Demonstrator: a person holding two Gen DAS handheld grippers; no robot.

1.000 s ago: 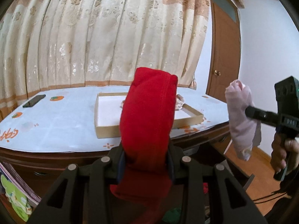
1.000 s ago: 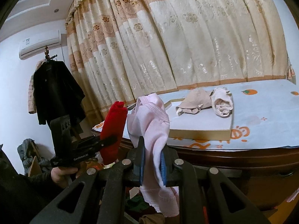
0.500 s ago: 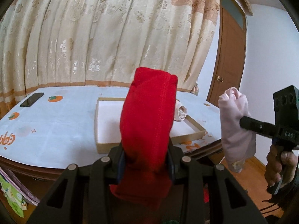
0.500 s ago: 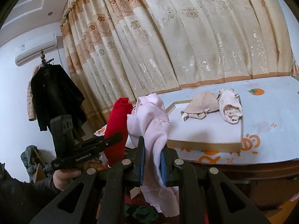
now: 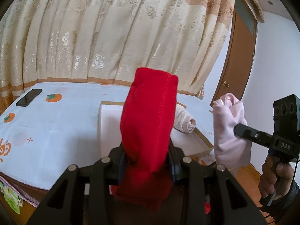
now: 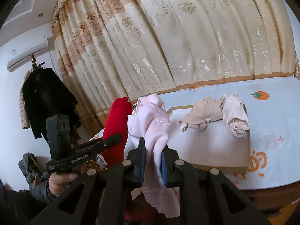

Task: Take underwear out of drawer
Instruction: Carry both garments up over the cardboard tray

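Between the black fingers of the left gripper [image 5: 148,161] a thick roll of red knit underwear [image 5: 150,120] is sitting pinched, its rounded, stitched top standing upright above the jaws and its loose end drooping below them. Just to its right, the right gripper [image 6: 152,159] is clamping a soft pale pink cotton underwear [image 6: 150,120] between blue-lined pads pressed tight on the cloth; a scalloped trim is hanging beneath the jaws and a tiny bow is showing near the waistband. Both garments are hanging in the air in front of the table edge, near each other but apart. A bare hand [image 6: 60,180] with a dark sleeve is gripping the left tool's handle.

Beyond them a shallow rectangular cardboard box lid [image 6: 215,150] with a white inside is lying on the white tablecloth printed with orange fruit [image 5: 52,123]. Inside it a crumpled beige garment [image 6: 202,112] and a rolled cream lace-edged garment [image 6: 234,120] are lying side by side, touching. The red roll is blocking much of the lid in the left wrist view. A black phone [image 5: 29,97] is lying flat near the far table edge, and heavy cream floral curtains [image 5: 112,33] are hanging behind.
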